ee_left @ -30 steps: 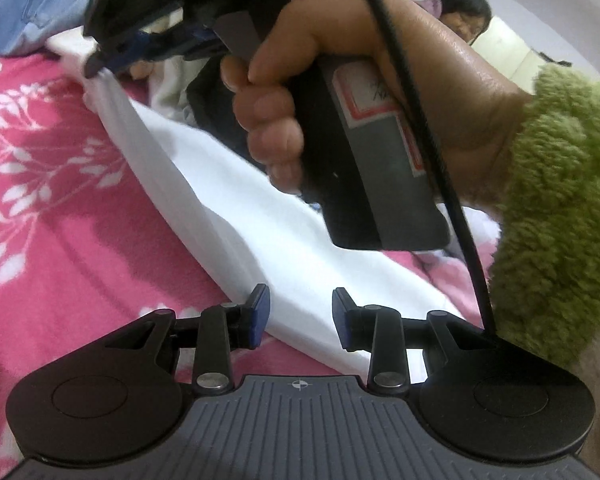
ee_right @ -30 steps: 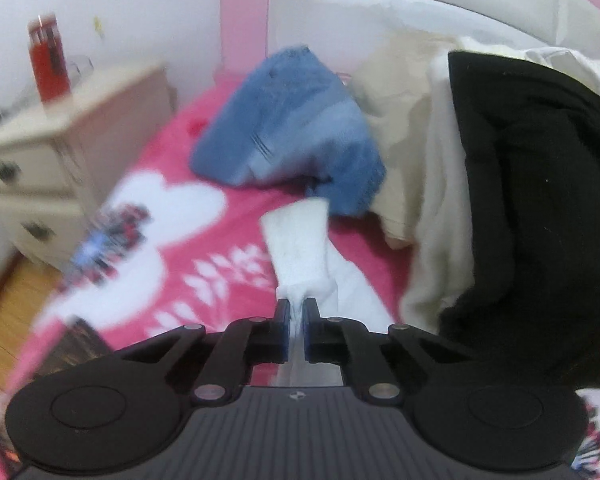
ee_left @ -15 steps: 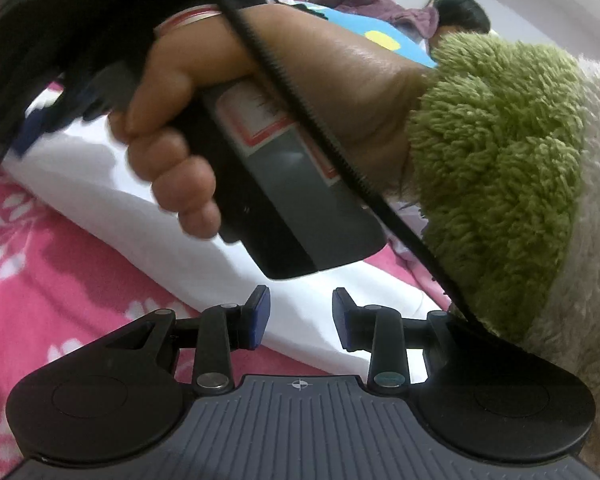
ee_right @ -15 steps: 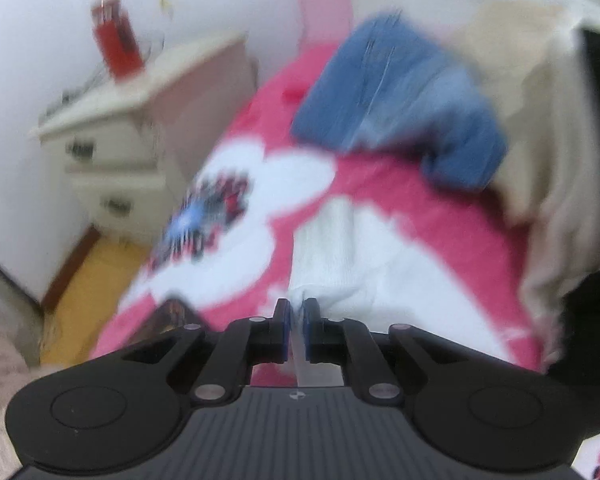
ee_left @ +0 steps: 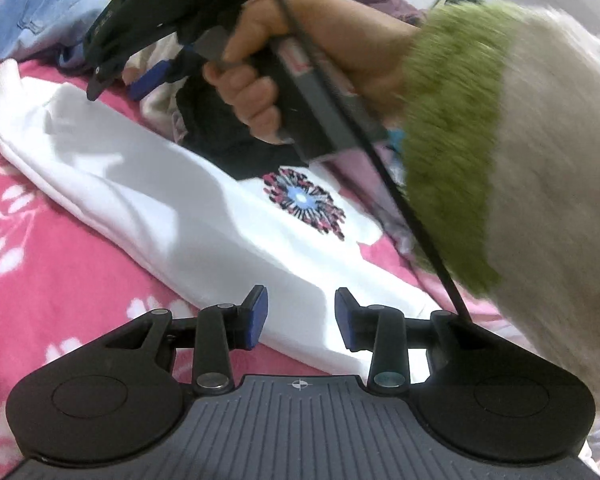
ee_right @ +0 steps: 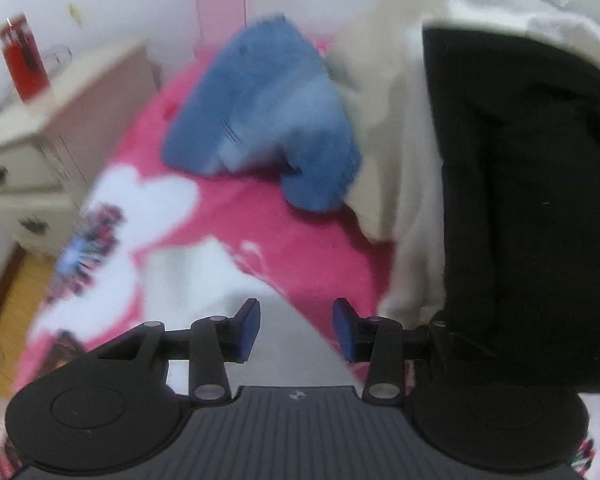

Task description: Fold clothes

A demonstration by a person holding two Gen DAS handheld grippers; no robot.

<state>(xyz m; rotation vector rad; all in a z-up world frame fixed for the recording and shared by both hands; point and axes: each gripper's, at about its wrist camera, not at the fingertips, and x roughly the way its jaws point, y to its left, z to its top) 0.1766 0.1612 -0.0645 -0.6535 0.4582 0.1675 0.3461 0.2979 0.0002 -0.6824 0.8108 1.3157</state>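
A long white garment [ee_left: 160,208] lies slantwise across the pink bedspread [ee_left: 40,280]. My left gripper [ee_left: 301,316] is low over its near end. The jaws stand apart and are easing wider, and the pads do not press the cloth under them. A hand in a fuzzy green sleeve [ee_left: 452,140] holds my right gripper [ee_left: 118,86] just above the garment's far cuff end. The right gripper [ee_right: 296,320] is opening and holds nothing. The white cloth [ee_right: 204,280] lies loose on the bed below and ahead of it.
Blue jeans [ee_right: 260,120] lie heaped at the head of the bed. Beside them are a cream garment [ee_right: 380,140] and a black one [ee_right: 520,200]. A pale nightstand [ee_right: 60,120] with a red bottle [ee_right: 20,56] stands to the left of the bed.
The right gripper was shut on the white cuff and has opened and let it go. The cuff now lies on the bed. The right hand swung sideways. The left gripper stayed put.
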